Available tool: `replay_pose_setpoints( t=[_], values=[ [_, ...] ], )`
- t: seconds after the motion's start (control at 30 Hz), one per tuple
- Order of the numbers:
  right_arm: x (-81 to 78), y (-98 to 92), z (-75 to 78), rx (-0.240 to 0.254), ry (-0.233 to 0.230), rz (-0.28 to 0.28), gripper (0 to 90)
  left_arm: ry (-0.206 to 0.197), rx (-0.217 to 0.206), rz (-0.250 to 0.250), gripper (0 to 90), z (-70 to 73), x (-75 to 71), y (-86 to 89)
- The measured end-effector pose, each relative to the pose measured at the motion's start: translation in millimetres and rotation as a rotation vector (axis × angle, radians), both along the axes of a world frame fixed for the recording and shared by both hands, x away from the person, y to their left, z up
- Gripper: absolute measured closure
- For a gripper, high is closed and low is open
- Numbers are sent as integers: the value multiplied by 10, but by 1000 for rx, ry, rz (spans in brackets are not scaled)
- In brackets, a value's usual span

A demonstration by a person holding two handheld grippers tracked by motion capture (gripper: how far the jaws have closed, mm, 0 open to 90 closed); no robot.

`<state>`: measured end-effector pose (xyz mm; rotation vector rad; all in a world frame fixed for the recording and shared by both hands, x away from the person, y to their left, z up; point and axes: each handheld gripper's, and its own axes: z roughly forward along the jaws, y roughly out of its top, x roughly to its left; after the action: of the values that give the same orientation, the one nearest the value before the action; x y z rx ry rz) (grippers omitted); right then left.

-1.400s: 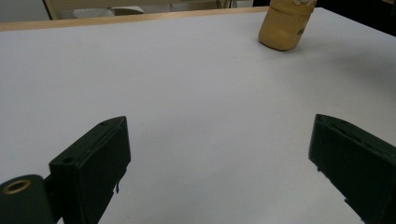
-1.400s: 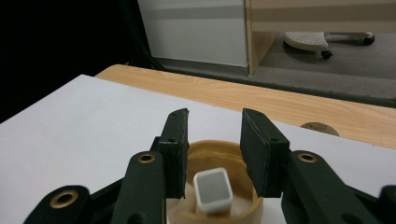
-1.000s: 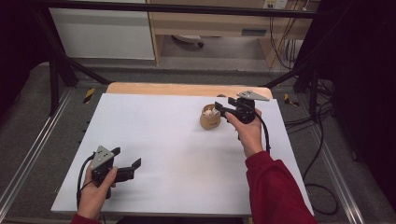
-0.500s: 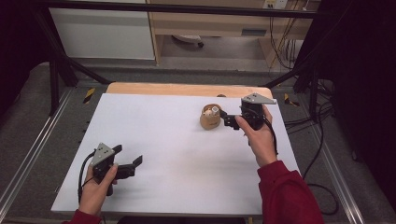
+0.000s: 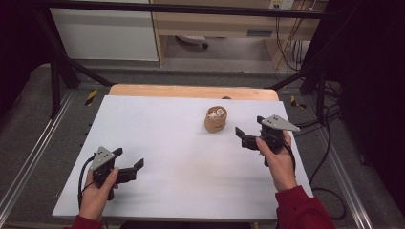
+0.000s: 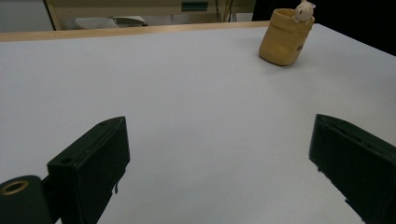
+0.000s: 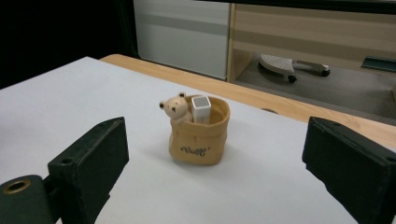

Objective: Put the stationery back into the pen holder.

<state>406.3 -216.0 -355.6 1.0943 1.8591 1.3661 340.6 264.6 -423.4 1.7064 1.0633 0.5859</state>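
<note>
Standing upright on the white table top [image 5: 181, 143], toward its far right part, a small tan sack-shaped holder [image 5: 216, 120] is seen, with a little cream bear figure [image 7: 175, 108] at its rim and a white square tube [image 7: 201, 108] inside it. The right gripper [image 5: 244, 135] is held in the person's right hand [image 5: 278, 160], just beside the holder on its near right and apart from it; its black jaws are spread wide with nothing between them. The left gripper [image 5: 134, 168] is held low over the near left part of the table in the left hand [image 5: 98, 191], well apart from the holder, its jaws likewise spread wide and empty.
</note>
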Motion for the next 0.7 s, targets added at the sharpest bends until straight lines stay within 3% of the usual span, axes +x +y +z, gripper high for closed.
replay_pose_setpoints(
  t=[0.17, 0.5, 0.6, 0.7],
  values=[
    [-135, -92, -138, 12, 20, -13, 46, -1, 0, 4, 51, 11, -71, 57],
    [-405, -206, -556, 12, 84, -42, 34, -2, -2, 4, 54, 17, -161, 155],
    [-441, -195, -667, -35, 110, -45, 33, 2, -4, 4, 55, 22, -180, 162],
    [-471, -177, -780, -41, 154, -42, 36, 2, -2, 5, 56, 27, -199, 174]
  ],
)
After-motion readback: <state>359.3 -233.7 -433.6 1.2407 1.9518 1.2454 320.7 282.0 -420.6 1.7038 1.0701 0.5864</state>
